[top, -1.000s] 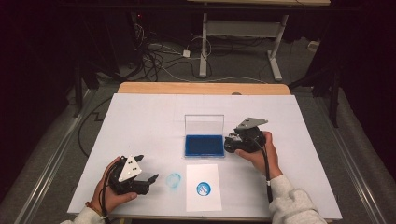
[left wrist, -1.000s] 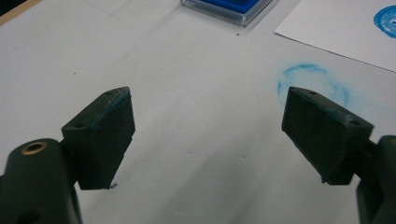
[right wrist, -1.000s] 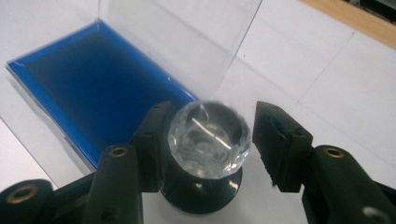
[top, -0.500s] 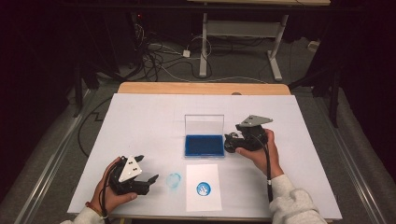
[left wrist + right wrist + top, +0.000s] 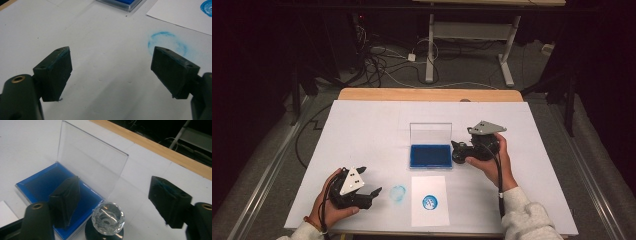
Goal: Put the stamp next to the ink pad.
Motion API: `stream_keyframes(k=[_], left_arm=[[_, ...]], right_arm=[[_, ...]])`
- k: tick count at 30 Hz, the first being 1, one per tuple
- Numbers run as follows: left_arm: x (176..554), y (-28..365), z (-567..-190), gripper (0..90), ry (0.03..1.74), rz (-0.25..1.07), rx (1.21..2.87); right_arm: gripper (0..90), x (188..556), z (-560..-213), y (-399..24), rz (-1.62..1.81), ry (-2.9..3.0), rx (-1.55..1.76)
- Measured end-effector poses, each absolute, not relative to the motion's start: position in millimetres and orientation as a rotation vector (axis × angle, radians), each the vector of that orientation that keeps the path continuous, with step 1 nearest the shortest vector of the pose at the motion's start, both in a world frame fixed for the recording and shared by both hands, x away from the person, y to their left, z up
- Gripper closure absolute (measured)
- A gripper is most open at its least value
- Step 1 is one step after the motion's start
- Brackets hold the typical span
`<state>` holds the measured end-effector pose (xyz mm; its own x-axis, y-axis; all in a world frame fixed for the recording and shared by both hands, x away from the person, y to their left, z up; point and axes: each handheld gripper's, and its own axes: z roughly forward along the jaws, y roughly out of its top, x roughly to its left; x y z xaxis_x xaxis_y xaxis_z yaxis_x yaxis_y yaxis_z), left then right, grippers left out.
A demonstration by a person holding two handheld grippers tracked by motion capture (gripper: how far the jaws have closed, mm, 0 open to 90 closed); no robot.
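High view: white table sheet (image 5: 362, 135) over a wooden tabletop (image 5: 427, 94), with cables (image 5: 382, 60) on the dark floor beyond. Right gripper (image 5: 113, 202), its jaws just opened wide, straddles without pressing a crystal-topped stamp (image 5: 107, 216) standing just beside the blue ink pad (image 5: 430, 156), perhaps touching its case. Left gripper (image 5: 111, 72) rests released near a blue ring smudge (image 5: 166, 43).

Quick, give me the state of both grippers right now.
Left gripper: open, nothing between the jaws.
Right gripper: jaws have just been opening; the crystal-topped stamp stands between them, untouched.
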<state>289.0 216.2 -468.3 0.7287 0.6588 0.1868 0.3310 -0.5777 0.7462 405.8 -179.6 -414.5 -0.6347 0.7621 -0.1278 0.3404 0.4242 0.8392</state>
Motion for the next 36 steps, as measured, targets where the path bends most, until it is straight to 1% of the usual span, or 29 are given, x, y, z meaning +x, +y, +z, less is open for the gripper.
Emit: stream_keyframes(k=[2,7,36], left_arm=[[289.0,216.0,-468.4,17.0,0.743,0.591,2.217],[289.2,216.2,-468.4,17.0,0.744,0.588,2.217],[289.2,216.0,-468.4,16.9,0.743,0.589,2.220]], right_arm=[[17.9,405.6,-413.5,-180.5,1.127,2.165,0.950],[16.6,403.6,-409.3,-182.7,1.151,2.133,0.959],[16.9,369.0,-384.7,-181.9,1.142,2.116,0.784]])
